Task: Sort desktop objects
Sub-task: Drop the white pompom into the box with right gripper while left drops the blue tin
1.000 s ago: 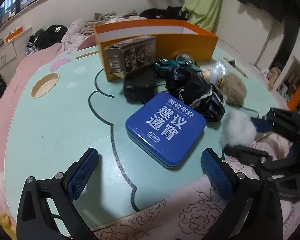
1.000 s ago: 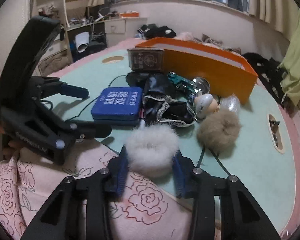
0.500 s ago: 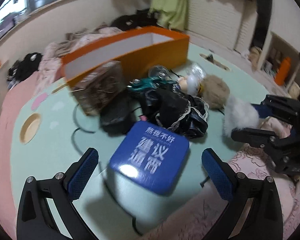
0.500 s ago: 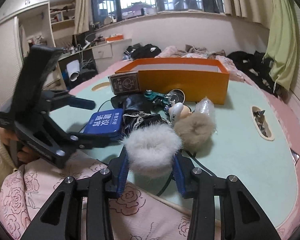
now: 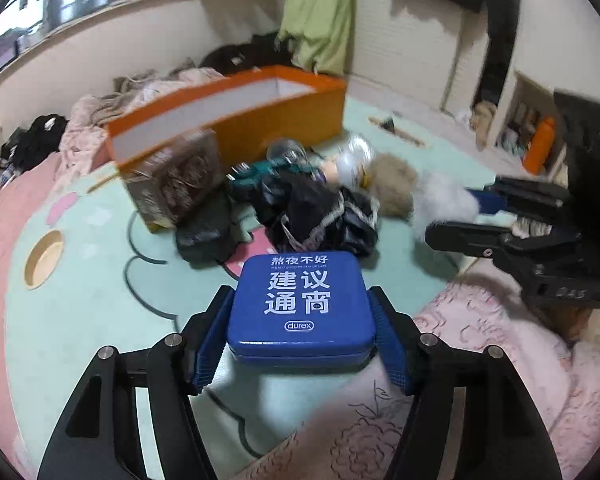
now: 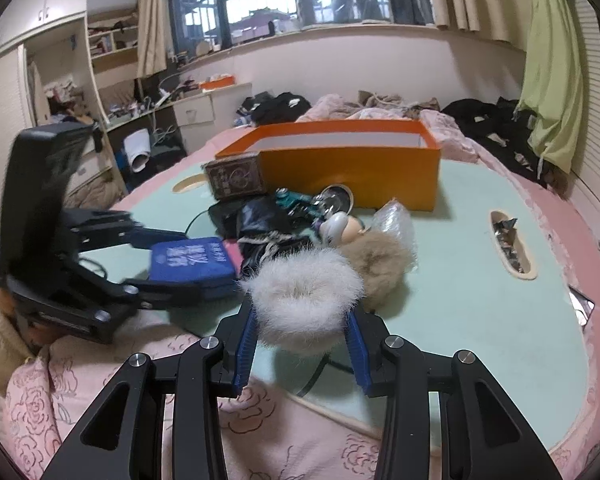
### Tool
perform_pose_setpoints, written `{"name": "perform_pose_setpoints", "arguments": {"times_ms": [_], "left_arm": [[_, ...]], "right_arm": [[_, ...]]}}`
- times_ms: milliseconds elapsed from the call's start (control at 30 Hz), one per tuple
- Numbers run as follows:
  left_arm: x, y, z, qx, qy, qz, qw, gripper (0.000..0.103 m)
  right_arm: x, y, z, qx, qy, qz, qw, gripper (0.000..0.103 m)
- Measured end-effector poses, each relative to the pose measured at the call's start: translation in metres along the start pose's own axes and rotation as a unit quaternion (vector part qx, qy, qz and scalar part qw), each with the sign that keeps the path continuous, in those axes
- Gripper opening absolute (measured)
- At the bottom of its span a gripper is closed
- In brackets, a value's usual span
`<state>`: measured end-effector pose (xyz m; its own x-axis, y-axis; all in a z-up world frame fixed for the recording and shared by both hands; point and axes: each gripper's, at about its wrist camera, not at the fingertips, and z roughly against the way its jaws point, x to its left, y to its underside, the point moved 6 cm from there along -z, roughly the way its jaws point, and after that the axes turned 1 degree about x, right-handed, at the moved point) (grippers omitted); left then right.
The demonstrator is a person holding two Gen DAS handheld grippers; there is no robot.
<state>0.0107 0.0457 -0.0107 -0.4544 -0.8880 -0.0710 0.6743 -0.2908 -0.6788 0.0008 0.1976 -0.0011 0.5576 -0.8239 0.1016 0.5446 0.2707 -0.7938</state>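
A blue tin [image 5: 300, 304] with white lettering sits between the blue pads of my left gripper [image 5: 300, 292], whose jaws are closing and now touch both its sides. The right wrist view shows the same tin [image 6: 192, 258] in the left gripper [image 6: 196, 268], over the near edge of the green table [image 5: 80, 300]. My right gripper [image 6: 304, 312] is shut on a white fluffy scrunchie [image 6: 304, 300] held just above the table; the scrunchie [image 5: 440, 200] also shows in the left wrist view. An open orange box [image 6: 352, 168] stands at the back.
A pile lies before the box: a brown card box [image 5: 176, 180], black cloth [image 5: 316, 212], a teal gadget [image 6: 296, 200], a small doll head [image 6: 340, 226] and a tan fluffy scrunchie [image 6: 380, 264]. A pink flowered quilt [image 6: 260, 432] covers the near edge. The table has cut-out holes [image 6: 508, 244].
The left jaws went from wide open around the blue tin to touching its sides, and the view rolled. The right gripper keeps its hold on the white scrunchie and has shifted sideways a little.
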Motion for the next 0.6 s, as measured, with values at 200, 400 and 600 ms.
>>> {"name": "perform_pose_setpoints", "arguments": {"times_ms": [200, 400, 600], "left_arm": [[0.014, -0.034, 0.034, -0.06, 0.013, 0.049, 0.9969, 0.066], [0.031, -0.095, 0.038, -0.096, -0.023, 0.051, 0.9938, 0.066], [0.063, -0.154, -0.012, -0.079, -0.076, 0.083, 0.9905, 0.066]], "right_arm": [[-0.017, -0.035, 0.002, -0.009, 0.01, -0.032, 0.999, 0.039], [-0.043, -0.108, -0.019, -0.007, 0.022, -0.063, 0.998, 0.039], [-0.061, -0.155, -0.081, 0.045, 0.032, -0.078, 0.995, 0.04]]}}
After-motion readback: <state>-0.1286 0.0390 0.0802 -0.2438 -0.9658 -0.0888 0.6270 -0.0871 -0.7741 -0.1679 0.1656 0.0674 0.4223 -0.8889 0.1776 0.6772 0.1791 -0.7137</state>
